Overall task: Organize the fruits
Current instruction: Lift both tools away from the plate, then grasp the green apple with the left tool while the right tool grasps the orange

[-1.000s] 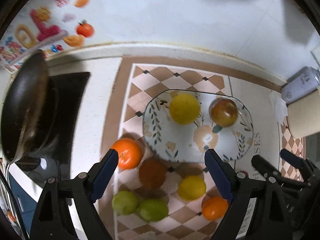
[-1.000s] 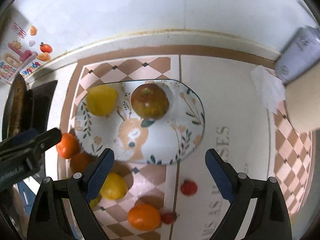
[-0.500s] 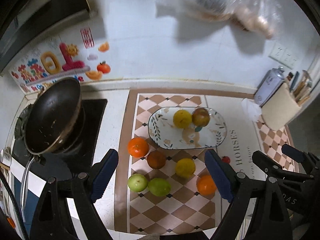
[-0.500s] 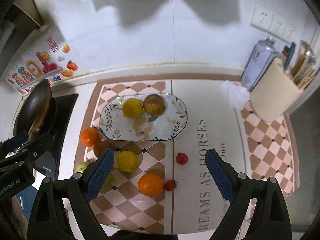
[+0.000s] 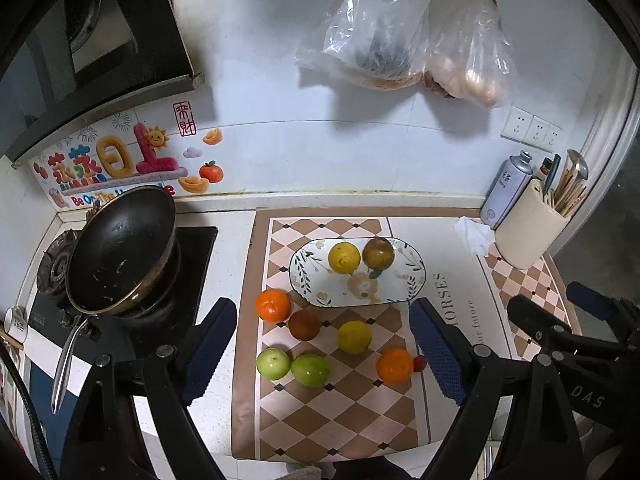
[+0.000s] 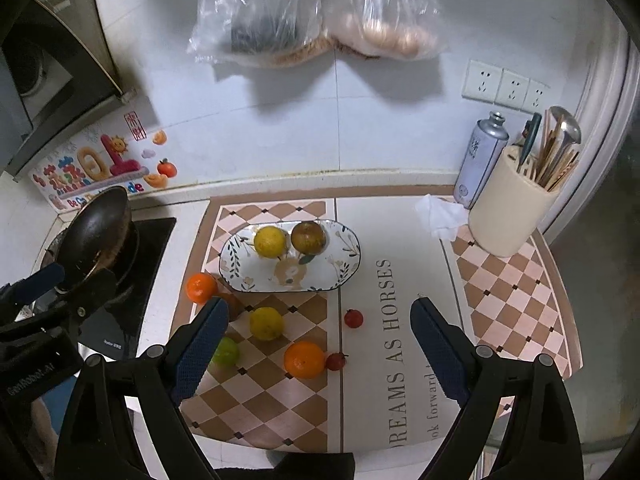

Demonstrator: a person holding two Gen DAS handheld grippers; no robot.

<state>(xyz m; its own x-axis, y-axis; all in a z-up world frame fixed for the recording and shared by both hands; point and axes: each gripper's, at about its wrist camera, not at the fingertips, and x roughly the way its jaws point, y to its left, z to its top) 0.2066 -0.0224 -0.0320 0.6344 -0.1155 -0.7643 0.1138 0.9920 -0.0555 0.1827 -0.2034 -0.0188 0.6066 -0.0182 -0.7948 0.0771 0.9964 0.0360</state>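
An oval patterned plate [image 5: 408, 284] [image 6: 344, 268] on the checkered mat holds a yellow citrus [image 5: 344, 257] [image 6: 271, 241] and a brown-green apple [image 5: 378, 253] [image 6: 308, 237]. In front of it lie loose fruits: two oranges [image 5: 273, 305] [image 5: 395, 366], a brown fruit [image 5: 305, 325], a yellow fruit [image 5: 354, 337] [image 6: 266, 323], two green ones [image 5: 273, 363] [image 5: 310, 369] and small red ones [image 6: 353, 318] [image 6: 335, 361]. My left gripper [image 5: 324, 344] hangs open high above the loose fruits, holding nothing. My right gripper [image 6: 320, 344] is open and empty above the mat.
A black wok [image 5: 120, 252] sits on the stove at the left. A cream utensil holder [image 6: 512, 216], a spray can [image 6: 480, 160] and a crumpled tissue [image 6: 440, 216] stand at the back right. Plastic bags [image 5: 404, 36] hang on the wall above.
Both grippers have pulled up and back from the plate, so the whole counter, wall and hanging bags have come into view. Jaws stay wide; the fruits have not moved.
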